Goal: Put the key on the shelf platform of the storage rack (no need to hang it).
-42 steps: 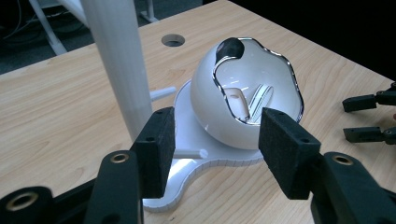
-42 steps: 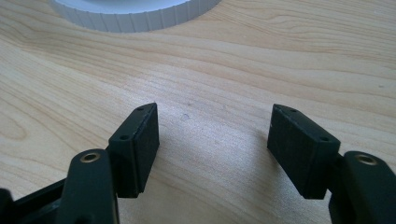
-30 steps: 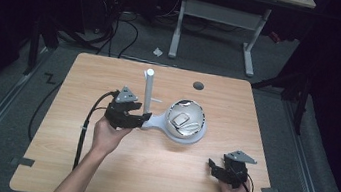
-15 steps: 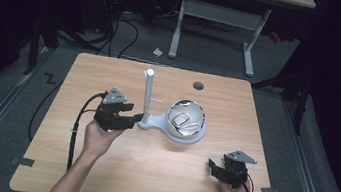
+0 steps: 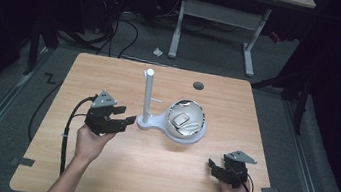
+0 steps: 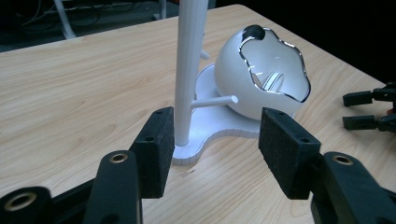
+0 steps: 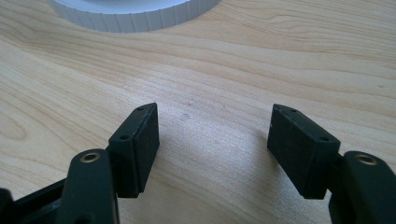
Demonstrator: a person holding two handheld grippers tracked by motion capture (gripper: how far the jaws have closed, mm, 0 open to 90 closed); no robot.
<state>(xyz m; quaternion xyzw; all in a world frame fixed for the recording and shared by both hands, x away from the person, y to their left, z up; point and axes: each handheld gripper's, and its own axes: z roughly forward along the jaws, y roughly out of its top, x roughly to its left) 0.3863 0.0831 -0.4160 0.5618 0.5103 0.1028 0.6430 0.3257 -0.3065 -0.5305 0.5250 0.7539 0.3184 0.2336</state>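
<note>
A white stand (image 5: 145, 121) with an upright post (image 5: 148, 94) and a side peg sits mid-table; its flat base (image 6: 212, 132) carries a white egg-shaped shell (image 5: 186, 120) with a jagged opening and something pale inside. My left gripper (image 5: 128, 115) is open just left of the stand's base, nothing between its pads (image 6: 156, 150); in the left gripper view the post (image 6: 189, 70) rises just beyond the gap. My right gripper (image 5: 210, 166) rests open near the front right of the table, its pads (image 7: 136, 147) over bare wood, the base's ribbed edge (image 7: 135, 14) ahead.
The wooden table (image 5: 110, 77) has a round dark cable hole (image 5: 198, 86) at the back. Cables trail from the left gripper over the table's left edge. A grey desk frame (image 5: 220, 17) stands on the floor beyond the table.
My left gripper has drawn back to the left, away from the stand's base, and now stands open clear of it. The right gripper has stayed put.
</note>
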